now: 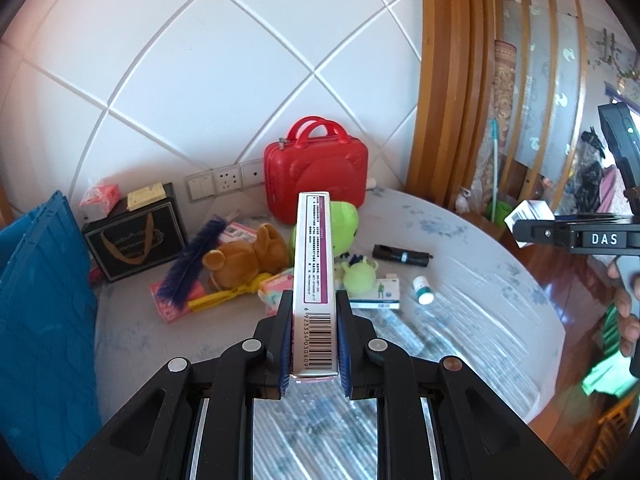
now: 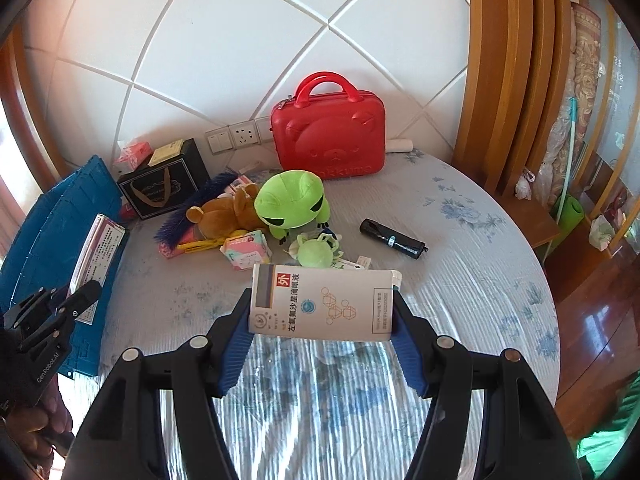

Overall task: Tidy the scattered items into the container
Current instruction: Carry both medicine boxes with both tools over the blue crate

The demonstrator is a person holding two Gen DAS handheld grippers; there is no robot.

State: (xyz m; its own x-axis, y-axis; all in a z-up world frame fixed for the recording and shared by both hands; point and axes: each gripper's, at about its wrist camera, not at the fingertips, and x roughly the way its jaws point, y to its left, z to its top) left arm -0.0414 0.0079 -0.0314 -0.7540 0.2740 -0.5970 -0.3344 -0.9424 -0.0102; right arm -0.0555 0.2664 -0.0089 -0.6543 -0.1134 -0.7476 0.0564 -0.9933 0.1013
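**Mei:** Black linkage bars fill the foreground of both wrist views. The left gripper (image 1: 314, 312) pinches a narrow pink-and-white carton (image 1: 314, 264) by its thin sides, blue pads (image 1: 285, 340) flat against the card, barcode end nearest the lens. Why hold it edge-on?

**Tao:** Probably because that's the only span the jaws can close on firmly; a stiff cardboard box takes a squeeze across its narrow faces without buckling.

**Mei:** And the blue crate (image 1: 44, 300) sits at the left edge of the round table (image 1: 500, 292). Ribbed hard plastic, tall walls.

**Tao:** I take that for the container. Both held boxes hang above the tabletop, not yet over it.

**Mei:** Moving right, the clutter lies toward the table's far edge: a dark blue feather (image 2: 192, 210), a brown plush bear (image 2: 224, 214), a big green frog toy (image 2: 292, 202), a small green plush (image 2: 314, 252), a black rolled bundle (image 2: 392, 238). A red hard-shell case (image 2: 328, 136) stands upright against the wall.

**Tao:** Soft fuzzy things will squash under the pads; the roll is a glossy cylinder, so it may slip.

**Mei:** The right gripper (image 2: 322, 312) clamps a white medicine box (image 2: 324, 304) across its length, jaws spread about halfway, the box tilted slightly.

**Tao:** Held broadside, printed face up; the fingers reach only its end faces. The cloth underneath is a crinkled pale print with blue flowers.
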